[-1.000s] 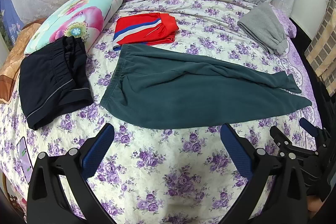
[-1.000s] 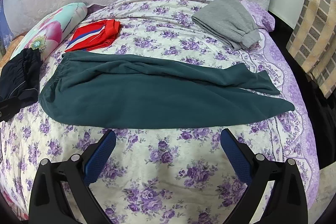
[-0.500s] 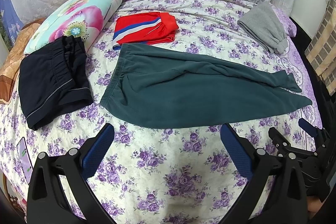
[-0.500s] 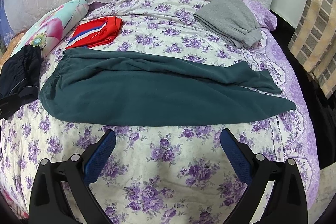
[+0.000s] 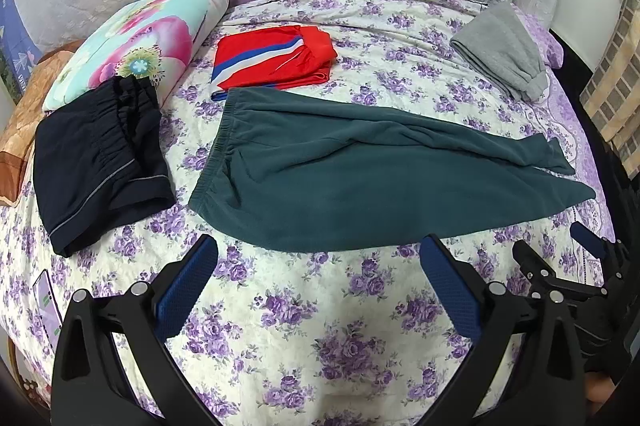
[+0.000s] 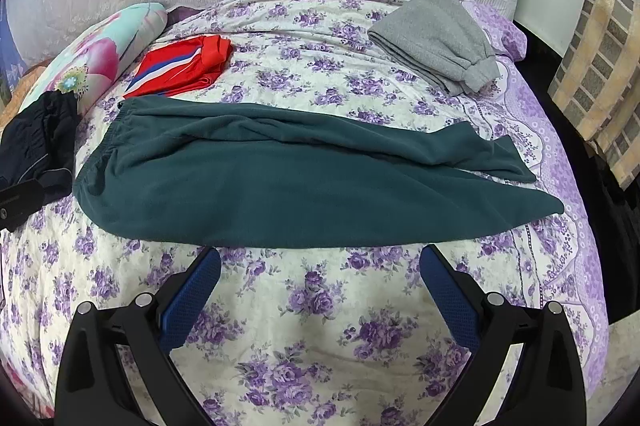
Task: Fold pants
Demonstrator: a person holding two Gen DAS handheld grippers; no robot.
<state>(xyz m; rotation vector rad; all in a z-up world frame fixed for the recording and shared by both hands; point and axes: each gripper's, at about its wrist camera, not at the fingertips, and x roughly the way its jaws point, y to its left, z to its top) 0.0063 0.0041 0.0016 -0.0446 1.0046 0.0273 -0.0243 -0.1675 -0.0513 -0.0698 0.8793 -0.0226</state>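
Dark green pants (image 5: pixel 360 182) lie on the floral bedspread (image 5: pixel 304 326), folded lengthwise, waistband to the left and leg ends to the right; they also show in the right wrist view (image 6: pixel 296 186). My left gripper (image 5: pixel 320 258) is open and empty, hovering just in front of the pants' near edge. My right gripper (image 6: pixel 320 266) is open and empty, also just short of the near edge. The right gripper also shows at the right edge of the left wrist view (image 5: pixel 560 258).
Folded black shorts (image 5: pixel 96 158) lie at the left, folded red shorts (image 5: pixel 272 62) behind the waistband, folded grey pants (image 5: pixel 504 50) at the far right. A floral pillow (image 5: pixel 136 38) sits back left. A phone (image 5: pixel 46 298) lies near the left edge. The bed drops off at the right.
Both grippers have drifted slightly; the pants sit a little lower in the right wrist view. Nothing was grasped or moved.
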